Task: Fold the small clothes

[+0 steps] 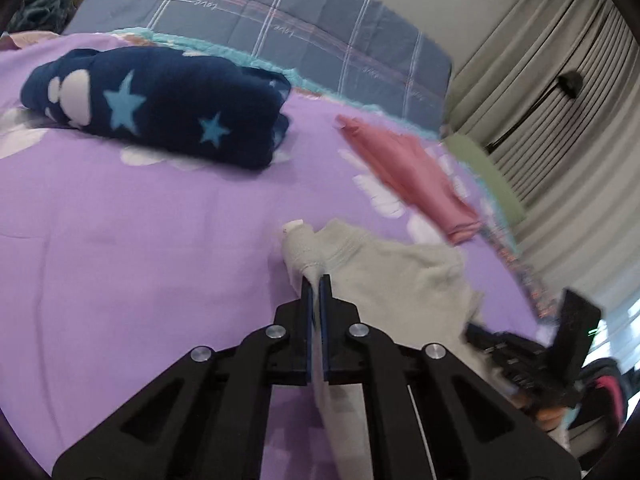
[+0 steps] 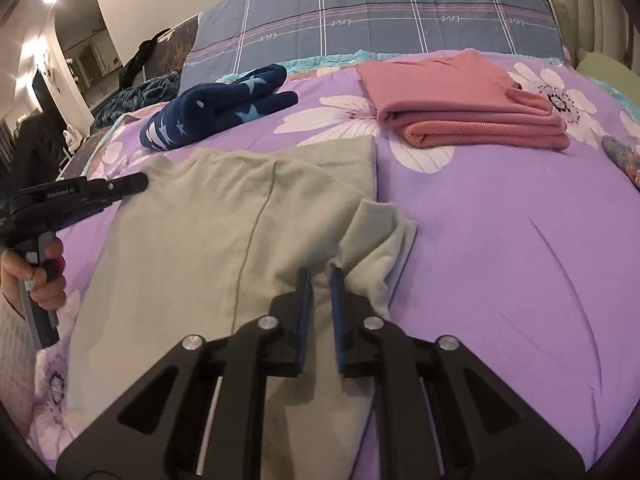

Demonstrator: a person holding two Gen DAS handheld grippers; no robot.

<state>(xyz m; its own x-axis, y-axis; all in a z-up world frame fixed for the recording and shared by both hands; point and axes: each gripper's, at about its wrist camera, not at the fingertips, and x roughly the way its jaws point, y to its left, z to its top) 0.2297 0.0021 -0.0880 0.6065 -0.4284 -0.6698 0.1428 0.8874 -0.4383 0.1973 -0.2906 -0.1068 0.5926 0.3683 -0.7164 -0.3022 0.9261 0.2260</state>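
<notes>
Our left gripper (image 1: 319, 280) pinching the pale green garment (image 2: 224, 220) on the purple floral bedspread (image 2: 500, 240), our right gripper (image 2: 320, 274) clamping bunched fabric, only its view showing the garment spread flat, fleecy starred navy bundle (image 1: 160, 104) and folded pink knits (image 2: 460, 104) beyond it.

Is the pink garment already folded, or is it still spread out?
Folded. The pink garment lies in several stacked layers with neat edges on the purple bedspread.

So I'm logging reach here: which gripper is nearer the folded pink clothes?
Right. The right gripper faces the folded pink clothes across open bedspread; the left gripper sits farther off on the grey garment.
</notes>
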